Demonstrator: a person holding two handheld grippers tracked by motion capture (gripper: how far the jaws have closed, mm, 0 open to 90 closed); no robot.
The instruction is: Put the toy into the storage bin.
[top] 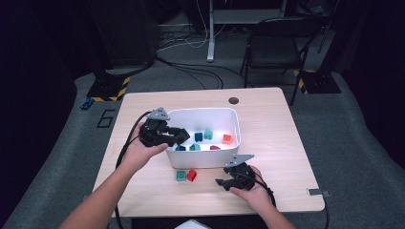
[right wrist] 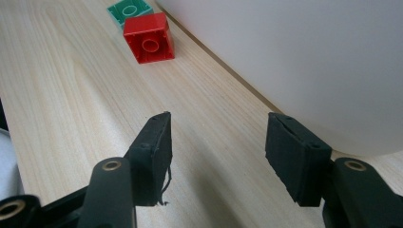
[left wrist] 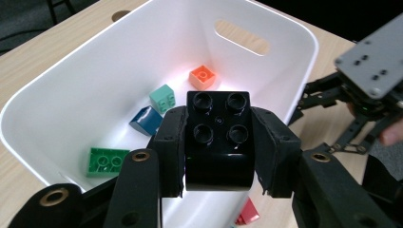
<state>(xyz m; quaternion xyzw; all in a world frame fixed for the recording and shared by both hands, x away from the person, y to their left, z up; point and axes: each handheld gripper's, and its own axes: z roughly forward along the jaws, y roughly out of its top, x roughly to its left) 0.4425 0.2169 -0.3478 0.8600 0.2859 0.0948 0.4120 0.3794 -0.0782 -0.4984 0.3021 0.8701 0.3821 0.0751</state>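
Over the white bin (left wrist: 304, 42), left tool (left wrist: 218, 142) grips an unmarked black brick (left wrist: 218, 128).

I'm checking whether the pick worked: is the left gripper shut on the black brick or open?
Shut on it: the left gripper has both pads against the black brick, held above the white bin.

No readable lettering, label or brand shows on anything here. The one legible sign is a large number 6 (top: 106, 118), outlined in dark lines on the grey floor (top: 62, 143) just left of the table (top: 267, 119). The black-and-yellow hazard stripes (top: 123, 88) on the dark stand base (top: 107, 89) beyond it carry no words.
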